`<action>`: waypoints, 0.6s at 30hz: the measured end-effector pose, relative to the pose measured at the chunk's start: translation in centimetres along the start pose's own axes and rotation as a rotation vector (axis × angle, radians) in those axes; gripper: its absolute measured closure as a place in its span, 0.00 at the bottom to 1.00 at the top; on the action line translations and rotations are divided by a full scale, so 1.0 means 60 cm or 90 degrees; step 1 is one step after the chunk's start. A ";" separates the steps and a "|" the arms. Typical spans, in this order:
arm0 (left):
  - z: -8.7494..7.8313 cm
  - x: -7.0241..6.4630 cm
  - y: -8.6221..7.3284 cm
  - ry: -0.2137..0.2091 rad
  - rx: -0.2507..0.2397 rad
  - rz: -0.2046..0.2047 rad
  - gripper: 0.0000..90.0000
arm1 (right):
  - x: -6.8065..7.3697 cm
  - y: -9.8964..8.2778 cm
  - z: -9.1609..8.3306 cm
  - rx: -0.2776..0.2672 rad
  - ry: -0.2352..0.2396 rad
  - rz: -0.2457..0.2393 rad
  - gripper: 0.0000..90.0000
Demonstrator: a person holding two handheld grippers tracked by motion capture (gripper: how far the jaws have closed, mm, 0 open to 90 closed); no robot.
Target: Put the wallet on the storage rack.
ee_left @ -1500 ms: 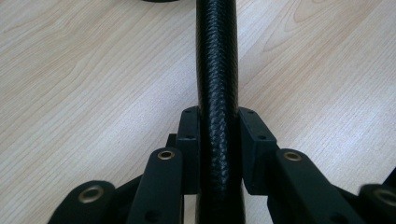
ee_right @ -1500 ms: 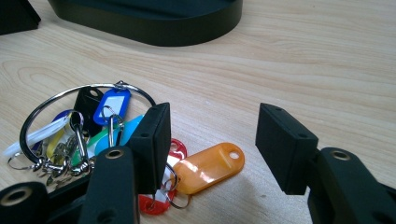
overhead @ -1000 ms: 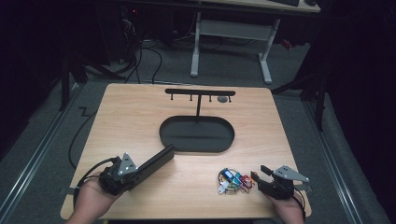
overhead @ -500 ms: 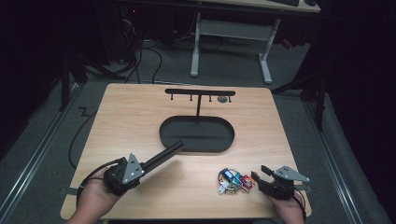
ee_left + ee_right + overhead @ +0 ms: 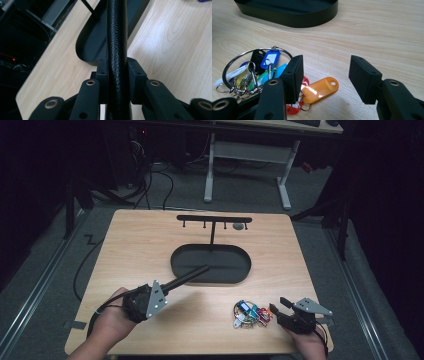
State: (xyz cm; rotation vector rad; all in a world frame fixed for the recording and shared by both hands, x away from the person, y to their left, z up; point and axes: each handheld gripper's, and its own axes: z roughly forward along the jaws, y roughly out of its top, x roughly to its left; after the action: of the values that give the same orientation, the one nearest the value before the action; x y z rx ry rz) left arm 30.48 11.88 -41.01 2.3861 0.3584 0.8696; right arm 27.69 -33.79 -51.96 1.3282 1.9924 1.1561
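I had the left gripper [image 5: 172,283] near the worktop's front-left corner, fingers [image 5: 103,71] clamped on a black rod [image 5: 117,45] whose long axis pointed at the tray [image 5: 177,262], while my right gripper [image 5: 325,75], fingers wide, sat just beside the keys [image 5: 259,71].

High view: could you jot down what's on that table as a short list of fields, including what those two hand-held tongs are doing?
Table: light wood top
Tray: black oval dish at the middle of the table
Rack: black T-shaped stand with hooks rising behind the dish
Left tongs: shut on a black rod that points toward the dish
Right tongs: open, resting beside the keys
Keys: bunch of coloured key tags on a ring, lying on the wood in front of the dish
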 end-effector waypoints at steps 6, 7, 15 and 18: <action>0.016 0.004 0.023 0.019 -0.003 0.043 0.83 | 0.001 -0.001 -0.002 0.000 0.000 0.000 0.52; 0.019 0.005 0.027 0.022 -0.003 0.051 0.83 | 0.000 -0.001 -0.002 0.000 -0.001 0.001 0.52; 0.059 0.008 0.056 0.028 -0.001 0.107 0.83 | -0.001 -0.002 -0.007 -0.004 -0.004 0.007 0.52; 0.075 0.008 0.069 0.029 0.002 0.130 0.83 | -0.001 -0.003 -0.008 -0.006 -0.004 0.006 0.52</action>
State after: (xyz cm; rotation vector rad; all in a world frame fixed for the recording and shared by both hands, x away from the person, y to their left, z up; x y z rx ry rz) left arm 34.01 6.90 -41.12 2.4395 0.1351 1.0158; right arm 27.26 -34.08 -51.84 1.3358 1.9756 1.1623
